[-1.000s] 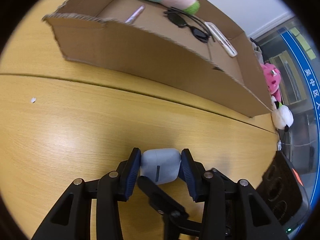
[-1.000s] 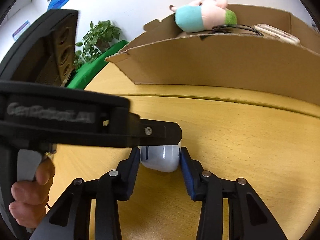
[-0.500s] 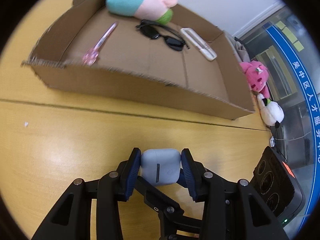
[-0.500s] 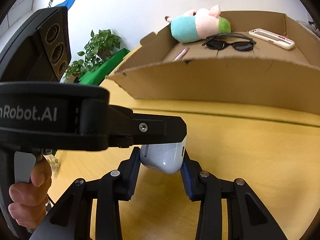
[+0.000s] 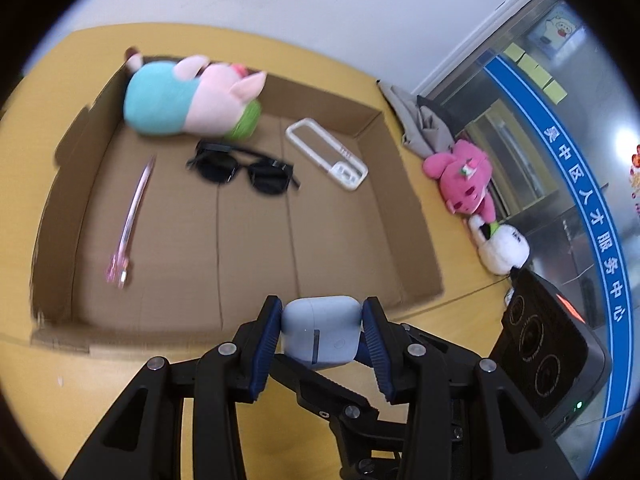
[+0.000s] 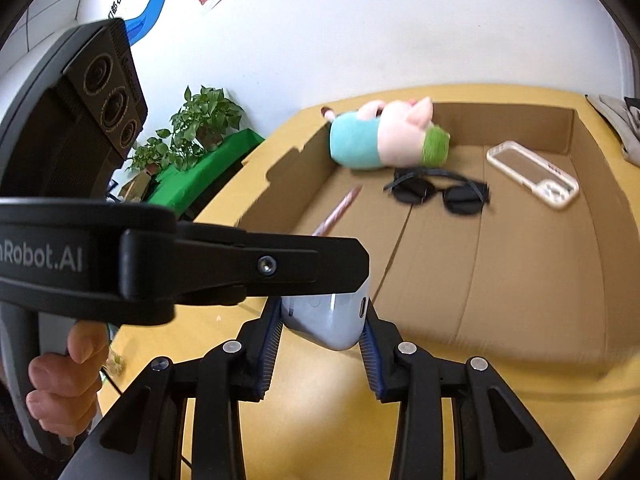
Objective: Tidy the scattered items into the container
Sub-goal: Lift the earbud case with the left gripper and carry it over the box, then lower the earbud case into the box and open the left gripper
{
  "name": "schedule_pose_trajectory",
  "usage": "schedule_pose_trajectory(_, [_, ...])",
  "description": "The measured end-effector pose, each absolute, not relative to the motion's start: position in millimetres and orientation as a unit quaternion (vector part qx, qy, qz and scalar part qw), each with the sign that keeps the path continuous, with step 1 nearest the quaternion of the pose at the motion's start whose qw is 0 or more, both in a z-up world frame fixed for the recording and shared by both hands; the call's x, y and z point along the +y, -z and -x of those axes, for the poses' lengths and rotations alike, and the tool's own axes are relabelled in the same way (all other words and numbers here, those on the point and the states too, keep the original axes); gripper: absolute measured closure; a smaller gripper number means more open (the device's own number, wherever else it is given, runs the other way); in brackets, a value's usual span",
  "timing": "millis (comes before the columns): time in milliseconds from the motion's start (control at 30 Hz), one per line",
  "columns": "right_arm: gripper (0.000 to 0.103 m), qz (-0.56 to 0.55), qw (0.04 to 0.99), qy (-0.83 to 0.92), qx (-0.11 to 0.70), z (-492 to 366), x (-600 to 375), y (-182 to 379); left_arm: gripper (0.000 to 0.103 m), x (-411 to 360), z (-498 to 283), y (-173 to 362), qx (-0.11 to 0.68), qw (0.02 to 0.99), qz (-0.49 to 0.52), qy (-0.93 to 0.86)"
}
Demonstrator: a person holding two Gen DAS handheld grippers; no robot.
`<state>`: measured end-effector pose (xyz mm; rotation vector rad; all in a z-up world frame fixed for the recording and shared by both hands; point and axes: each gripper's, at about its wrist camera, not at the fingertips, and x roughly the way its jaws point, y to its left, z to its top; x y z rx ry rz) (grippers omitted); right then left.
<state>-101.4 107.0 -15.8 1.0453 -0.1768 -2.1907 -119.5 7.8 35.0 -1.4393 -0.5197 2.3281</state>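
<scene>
Pale blue rounded plastic earbud case gripped from both sides: left gripper and right gripper, jaws of each closed on it. Case held above yellow wooden worktop, just at near wall of shallow brown cardboard box. Step judged: carry-over. Next: advance over wall, lower to bare floor, release. "nRobot.AI" read on left gripper body.
</scene>
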Motion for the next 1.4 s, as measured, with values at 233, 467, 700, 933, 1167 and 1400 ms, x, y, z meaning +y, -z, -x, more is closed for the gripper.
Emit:
schedule_pose_trajectory(233, [0.064, -0.417, 0.354, 0.835, -0.062, 150.2, 105.0, 7.9, 0.062, 5.3, 173.8, -36.4, -0.171, 0.176, 0.515, -0.821])
schedule_pose_trajectory(467, [0.064, -0.461, 0.360, 0.808, -0.072, 208.1, 97.5, 40.3, 0.062, -7.9, 222.3, 1.9, -0.188, 0.175, 0.545, -0.798])
schedule_pose_trajectory(700, [0.065, -0.519, 0.358, 0.771, -0.090, 239.2, 91.5, 84.7, 0.062, -14.9, 242.2, 45.7, -0.207, 0.172, 0.571, -0.776])
schedule_pose_trajectory(933, [0.065, -0.579, 0.340, 0.733, -0.108, 257.8, 90.2, 102.6, 0.062, -15.6, 252.0, 65.5, -0.222, 0.175, 0.590, -0.756])
schedule_pose_trajectory(1167, [0.065, -0.620, 0.318, 0.707, -0.122, 274.0, 90.2, 115.2, 0.062, -18.1, 263.4, 79.3, -0.236, 0.176, 0.608, -0.737])
schedule_pose_trajectory(1400, [0.065, -0.642, 0.298, 0.693, -0.136, 282.0, 88.5, 127.7, 0.062, -20.6, 271.6, 94.6, -0.257, 0.170, 0.629, -0.714])
